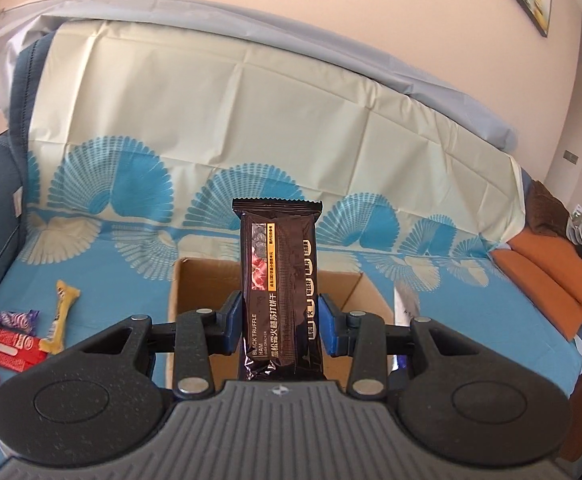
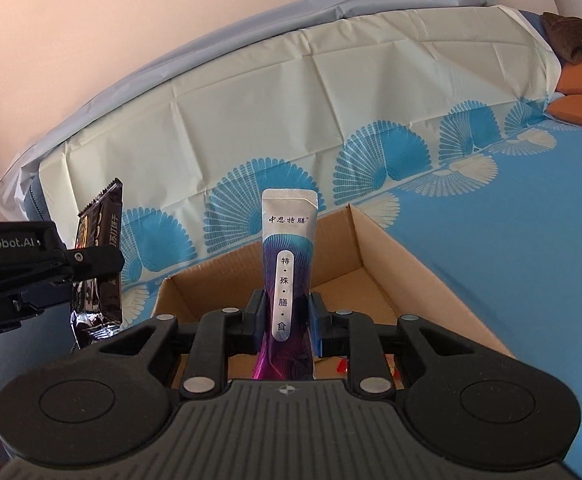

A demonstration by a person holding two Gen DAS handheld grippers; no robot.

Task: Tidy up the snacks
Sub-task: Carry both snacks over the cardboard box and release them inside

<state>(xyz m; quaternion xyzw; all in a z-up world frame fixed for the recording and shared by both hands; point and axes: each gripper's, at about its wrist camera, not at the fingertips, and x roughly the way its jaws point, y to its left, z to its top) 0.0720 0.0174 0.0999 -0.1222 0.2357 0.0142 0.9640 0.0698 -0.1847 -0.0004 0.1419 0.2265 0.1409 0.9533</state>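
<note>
Up front, we see our left gripper (image 1: 279,320) clamped by its blue pads on a dark brown cracker pack (image 1: 278,280), held upright, its serrated top edge clear of everything. "BLACK TRUFFLE HAM" runs up the wrapper beside Chinese characters. Our right gripper (image 2: 283,316) pinches a slim white-and-purple sachet (image 2: 287,264), also upright, printed with Chinese characters down a white strip.

Beyond both tools sits the open cardboard box (image 1: 183,300) on the blue fan-patterned cloth (image 1: 111,280), its near corner just behind the cracker pack. From the right wrist, the box's floor is mostly bare; some small red wrappers (image 2: 343,365), we think, lie near its front edge, half hidden by the linkage. The left tool's black body reads "enRobot.AI" there.

Left of the box, well apart, lie a yellow bar (image 1: 61,316), a purple-wrapped bar (image 1: 9,317) and red packets (image 1: 7,348). The cloth right of the box is open.
</note>
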